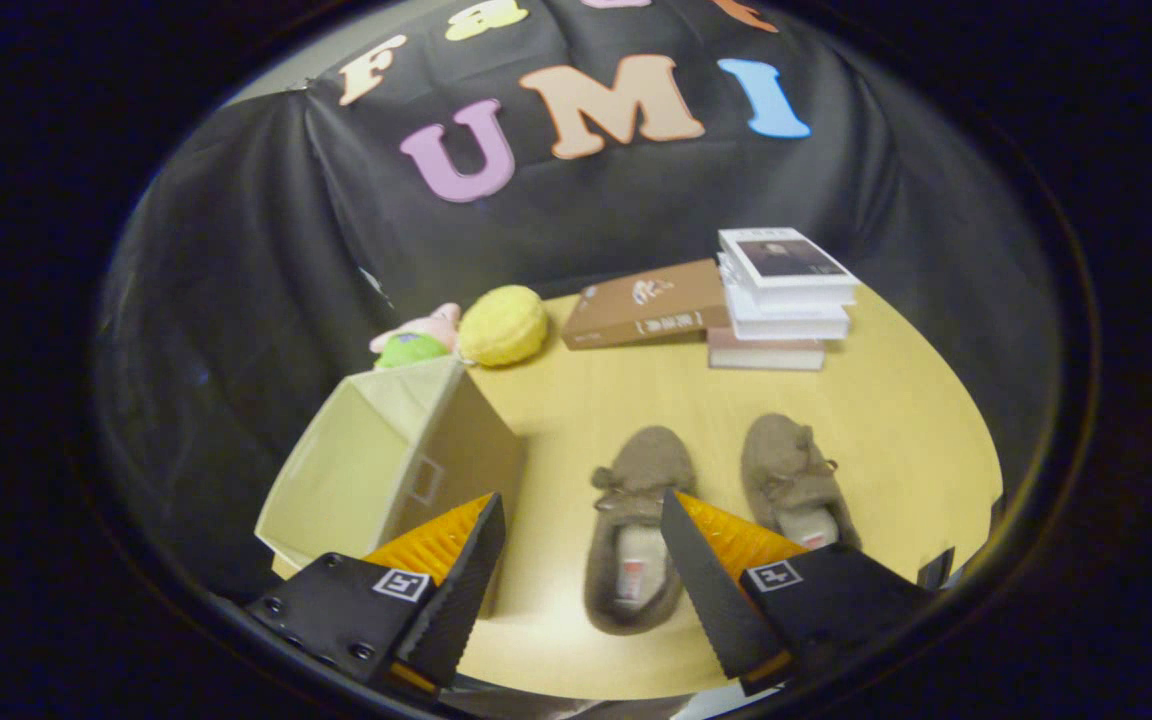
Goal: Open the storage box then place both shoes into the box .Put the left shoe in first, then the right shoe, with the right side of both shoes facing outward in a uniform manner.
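Black cloth hangs behind a pale wooden bench (636,400), rounded at its far edge. My fingers (581,545) are spread wide and hold nothing, poised above the near end of the bench. Between them and just ahead lies the left shoe (636,525), a brown fuzzy slipper with its toe pointing away from me; the right shoe (794,478) lies parallel just beside it, partly behind my right finger. Beside my left finger stands the storage box (391,465), a beige fabric cube whose mouth already shows its bare inside, so I judge the opening step done. Lining up over the left shoe suits taking it first. Beyond the box sit a plush toy (416,340) and a yellow ball (503,325); books (786,295) are stacked farther back.
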Motion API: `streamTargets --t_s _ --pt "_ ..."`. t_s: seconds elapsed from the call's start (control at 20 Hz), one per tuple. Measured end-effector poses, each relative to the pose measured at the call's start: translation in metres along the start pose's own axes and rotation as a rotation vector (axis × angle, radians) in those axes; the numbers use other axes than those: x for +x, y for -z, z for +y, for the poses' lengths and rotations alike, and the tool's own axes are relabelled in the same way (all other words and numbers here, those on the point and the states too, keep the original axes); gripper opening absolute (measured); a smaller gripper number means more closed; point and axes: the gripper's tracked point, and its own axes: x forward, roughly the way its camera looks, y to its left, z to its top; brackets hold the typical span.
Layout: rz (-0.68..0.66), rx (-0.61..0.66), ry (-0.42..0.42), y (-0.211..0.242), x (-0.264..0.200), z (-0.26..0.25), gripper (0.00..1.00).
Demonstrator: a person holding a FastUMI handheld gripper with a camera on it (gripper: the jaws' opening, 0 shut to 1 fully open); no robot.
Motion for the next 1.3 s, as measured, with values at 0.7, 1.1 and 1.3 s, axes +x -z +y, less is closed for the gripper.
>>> streamTargets --t_s 0.7,1.1,1.3 --pt "0.311 0.040 0.133 0.073 0.057 -0.054 0.22" --pt "0.384 0.089 0.166 0.078 0.053 -0.059 0.05" --pt "0.386 0.097 0.146 0.077 0.051 -0.052 0.04"
